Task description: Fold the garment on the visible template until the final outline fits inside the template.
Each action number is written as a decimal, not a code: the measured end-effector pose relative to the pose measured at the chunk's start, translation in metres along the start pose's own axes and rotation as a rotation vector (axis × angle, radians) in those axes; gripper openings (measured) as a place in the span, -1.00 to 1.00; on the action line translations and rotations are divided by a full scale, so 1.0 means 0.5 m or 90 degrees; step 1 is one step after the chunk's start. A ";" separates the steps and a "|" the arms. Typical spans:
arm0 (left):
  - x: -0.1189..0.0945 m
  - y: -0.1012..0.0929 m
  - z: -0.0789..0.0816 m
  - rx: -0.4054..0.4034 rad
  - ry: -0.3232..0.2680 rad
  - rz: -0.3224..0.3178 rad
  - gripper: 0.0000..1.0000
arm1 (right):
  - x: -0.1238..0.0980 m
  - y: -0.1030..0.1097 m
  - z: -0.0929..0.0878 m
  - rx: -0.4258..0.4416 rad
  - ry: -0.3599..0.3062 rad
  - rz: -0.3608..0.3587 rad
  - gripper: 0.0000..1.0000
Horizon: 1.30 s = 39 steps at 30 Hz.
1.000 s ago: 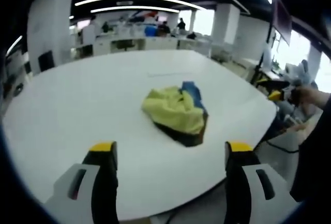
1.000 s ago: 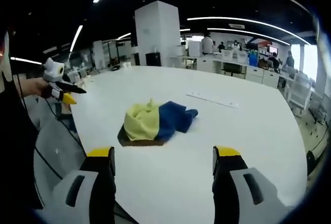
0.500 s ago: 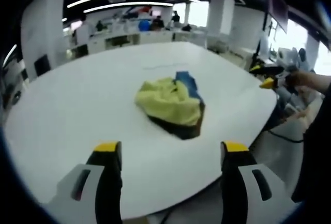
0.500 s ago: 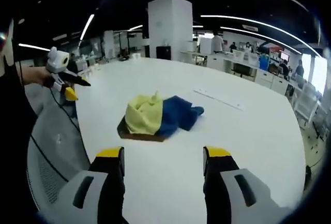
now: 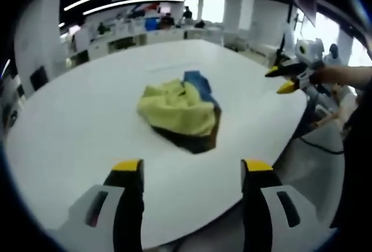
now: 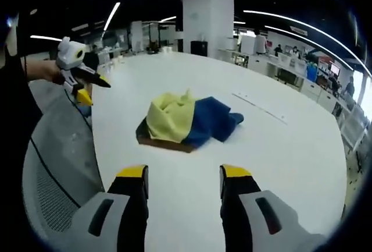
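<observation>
I hold my left gripper point(image 5: 192, 170) and right gripper point(image 6: 183, 173) above the table point(image 5: 75, 124), jaws apart, empty; the crumpled garment point(image 5: 180, 112) lies at twelve o'clock, well apart.

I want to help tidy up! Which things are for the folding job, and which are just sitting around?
For the job:
- crumpled yellow and blue garment
- flat dark brown template under it
- left gripper, jaws apart
- right gripper, jaws apart

Just around:
- big white table
- thin pale strip lying on the table
- grey mesh chair
</observation>
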<state>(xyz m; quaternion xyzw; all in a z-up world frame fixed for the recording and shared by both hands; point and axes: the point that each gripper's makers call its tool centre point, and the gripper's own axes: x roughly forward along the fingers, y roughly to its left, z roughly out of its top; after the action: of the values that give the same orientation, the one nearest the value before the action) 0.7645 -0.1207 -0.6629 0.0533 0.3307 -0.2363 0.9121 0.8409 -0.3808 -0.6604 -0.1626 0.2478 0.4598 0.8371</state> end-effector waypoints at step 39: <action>0.160 -0.088 -0.048 0.141 0.091 -0.078 -0.10 | 0.147 -0.004 -0.034 -0.205 0.109 0.111 -0.41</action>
<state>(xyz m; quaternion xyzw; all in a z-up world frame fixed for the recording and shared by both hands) 0.7838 -0.1849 -0.7291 0.1500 0.3698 -0.3220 0.8585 0.8716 -0.3397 -0.7161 -0.3110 0.2545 0.5484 0.7334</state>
